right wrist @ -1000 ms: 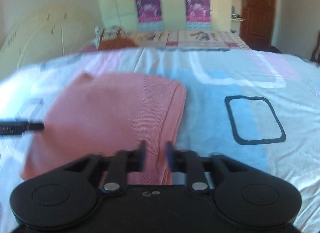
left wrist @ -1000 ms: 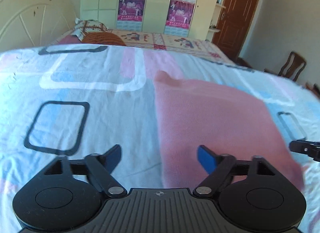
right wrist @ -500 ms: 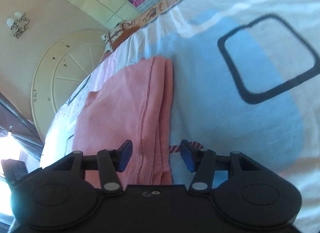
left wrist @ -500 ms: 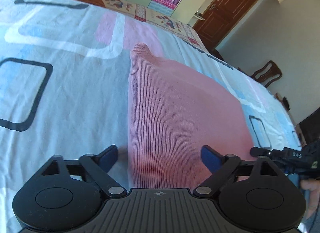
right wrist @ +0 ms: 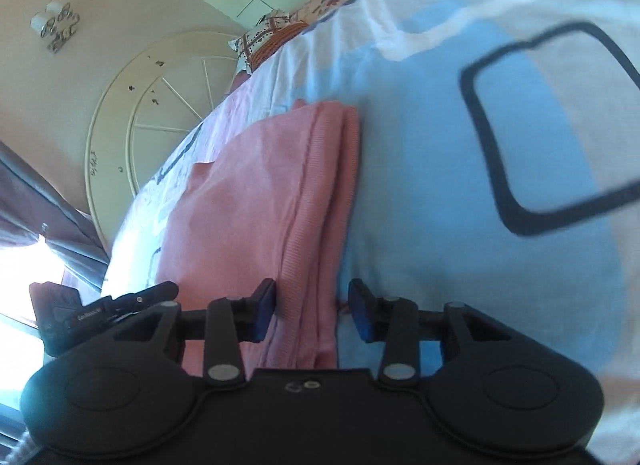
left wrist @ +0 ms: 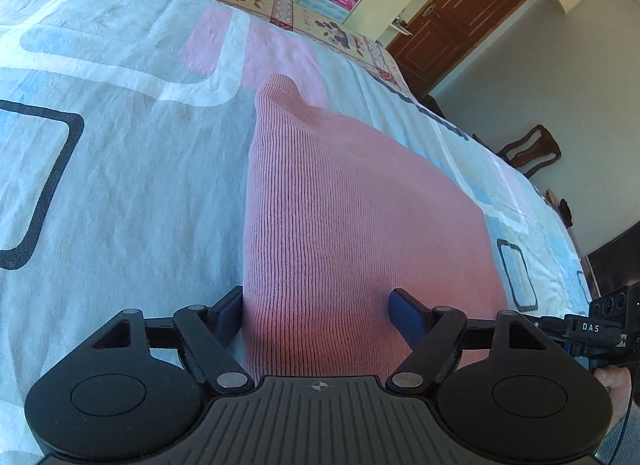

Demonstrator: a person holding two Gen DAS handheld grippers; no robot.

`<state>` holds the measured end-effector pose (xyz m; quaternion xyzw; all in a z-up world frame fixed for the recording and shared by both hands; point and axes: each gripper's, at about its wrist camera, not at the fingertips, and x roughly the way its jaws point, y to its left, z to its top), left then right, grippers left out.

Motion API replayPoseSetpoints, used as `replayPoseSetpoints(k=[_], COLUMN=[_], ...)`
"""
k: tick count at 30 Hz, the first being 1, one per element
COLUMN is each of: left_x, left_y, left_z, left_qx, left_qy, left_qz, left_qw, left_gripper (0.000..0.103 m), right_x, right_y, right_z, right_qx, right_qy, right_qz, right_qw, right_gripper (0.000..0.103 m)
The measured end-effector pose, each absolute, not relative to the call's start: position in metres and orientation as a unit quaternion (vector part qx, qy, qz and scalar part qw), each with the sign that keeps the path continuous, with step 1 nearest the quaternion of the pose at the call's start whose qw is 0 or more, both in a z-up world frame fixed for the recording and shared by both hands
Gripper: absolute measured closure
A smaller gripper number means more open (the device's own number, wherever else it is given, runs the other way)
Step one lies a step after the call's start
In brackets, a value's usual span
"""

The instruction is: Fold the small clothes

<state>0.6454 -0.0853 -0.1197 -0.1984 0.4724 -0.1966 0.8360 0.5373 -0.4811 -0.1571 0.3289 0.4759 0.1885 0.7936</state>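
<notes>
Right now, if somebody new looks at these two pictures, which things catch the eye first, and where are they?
The pink knitted garment catches the eye first; it lies folded on the patterned bedsheet. The left gripper straddles its near left corner, jaws closing, pads not yet pressing. The right gripper, also closing, has the layered right edge between its fingers.

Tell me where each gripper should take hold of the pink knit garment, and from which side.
Grip the pink knit garment at its two near corners, coming in low from the near edge. It lies flat on the bedsheet; the left gripper and right gripper already straddle its side edges, jaws closing.
</notes>
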Motion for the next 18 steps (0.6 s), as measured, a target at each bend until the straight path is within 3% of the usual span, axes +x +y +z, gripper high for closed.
replayPoseSetpoints(k=[7,11,16,17,18], left_x=[0.646,0.645,0.649,0.650,0.651], left_y=[-0.087,-0.090,-0.105,-0.110,-0.114], left_z=[-0.119,-0.117,-0.116,-0.115,-0.113], left_qx=[-0.205,-0.197,-0.175,-0.161,-0.143], left_qy=[0.473,0.471,0.466,0.465,0.464], left_qz=[-0.187,-0.178,-0.165,-0.163,-0.161], left_qw=[0.836,0.841,0.852,0.855,0.859], left_gripper=[0.027,0.027,0.028,0.038,0.041], right_x=[0.560,0.556,0.561,0.563,0.564], right_y=[-0.463,-0.462,-0.454,-0.449,-0.445], right_z=[-0.173,-0.166,-0.166,-0.164,-0.162], right_qx=[0.383,0.348,0.332,0.322,0.309], right_qy=[0.462,0.459,0.455,0.455,0.456], right_qz=[0.223,0.213,0.203,0.198,0.190], right_qw=[0.768,0.789,0.801,0.807,0.812], right_gripper=[0.061,0.074,0.074,0.075,0.079])
